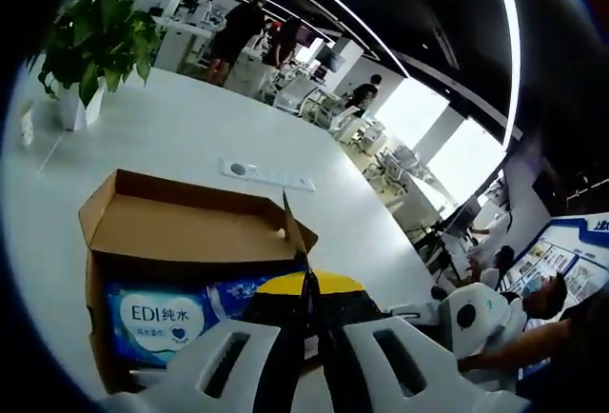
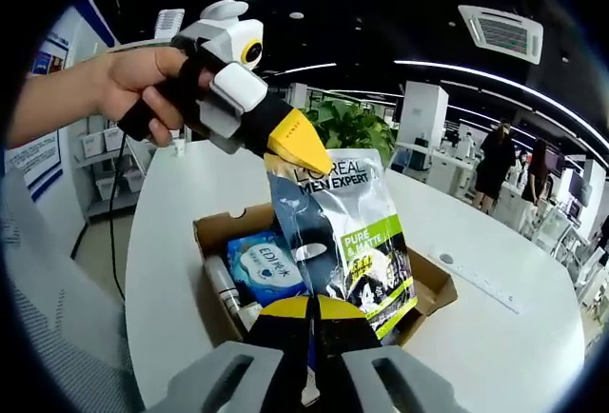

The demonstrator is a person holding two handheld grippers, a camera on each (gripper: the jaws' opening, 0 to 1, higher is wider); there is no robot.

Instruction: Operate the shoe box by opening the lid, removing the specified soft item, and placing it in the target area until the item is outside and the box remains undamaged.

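Left gripper view: left gripper (image 1: pixel 309 332) clamped on the pouch's thin edge, open box (image 1: pixel 181 232) below, EDI pack (image 1: pixel 162 318) inside | Right gripper view: pouch (image 2: pixel 347 232) hangs long axis upright above box (image 2: pixel 433 289), held at its top by left gripper (image 2: pixel 300 147); right gripper (image 2: pixel 309 323) closed, apparently on the lower edge | Next: table (image 2: pixel 495 346) beside the box.

I see a wide white tabletop (image 1: pixel 181 127) in an open office with a dark ceiling (image 2: pixel 400 4) crossed by long light strips (image 1: pixel 500 42). A potted plant (image 1: pixel 90 47) stands at the upper left of the left gripper view. Bright windows (image 1: pixel 447 142) glow at right, people (image 1: pixel 233 37) stand among desks, and an air vent (image 2: pixel 500 32) sits at upper right of the right gripper view.
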